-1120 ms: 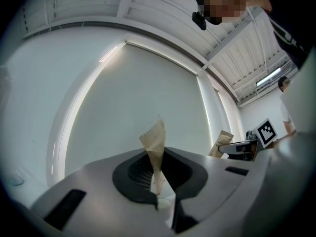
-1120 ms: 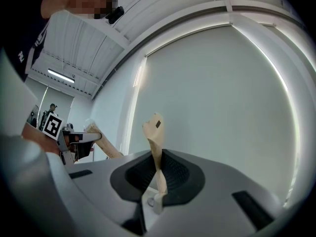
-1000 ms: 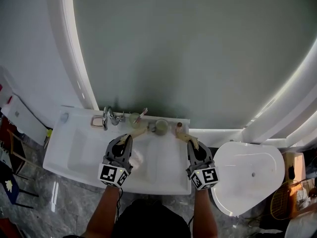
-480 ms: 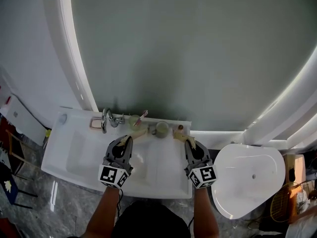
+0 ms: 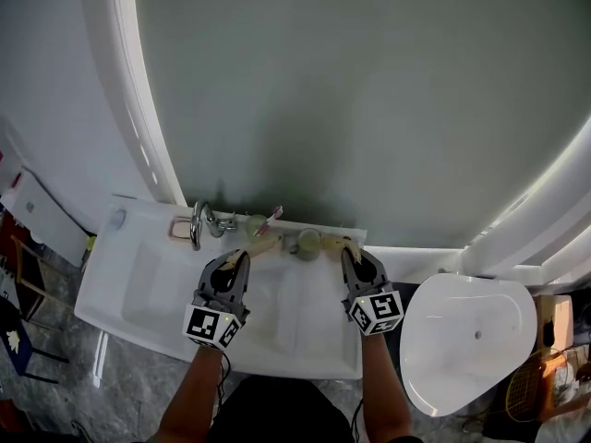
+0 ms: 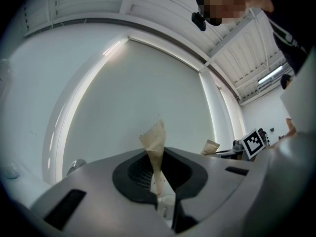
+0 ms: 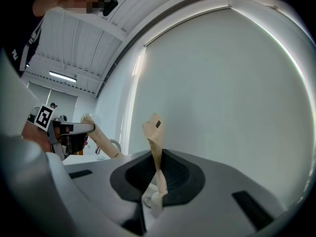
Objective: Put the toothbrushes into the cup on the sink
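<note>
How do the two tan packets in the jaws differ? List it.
The left packet ends in a zigzag edge; the right packet's tip bears a small dark mark. The left packet rises fairly straight; the right packet is twisted. Both are tan paper, clamped in shut jaws.

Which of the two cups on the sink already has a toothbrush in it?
The left cup, next to the faucet: a pink-tipped toothbrush sticks out of it; the right cup shows none.

support: white sink point(image 5: 138, 284) | on ledge: faucet point(image 5: 199, 221), cup point(image 5: 307, 243), second cup point(image 5: 255, 226)
</note>
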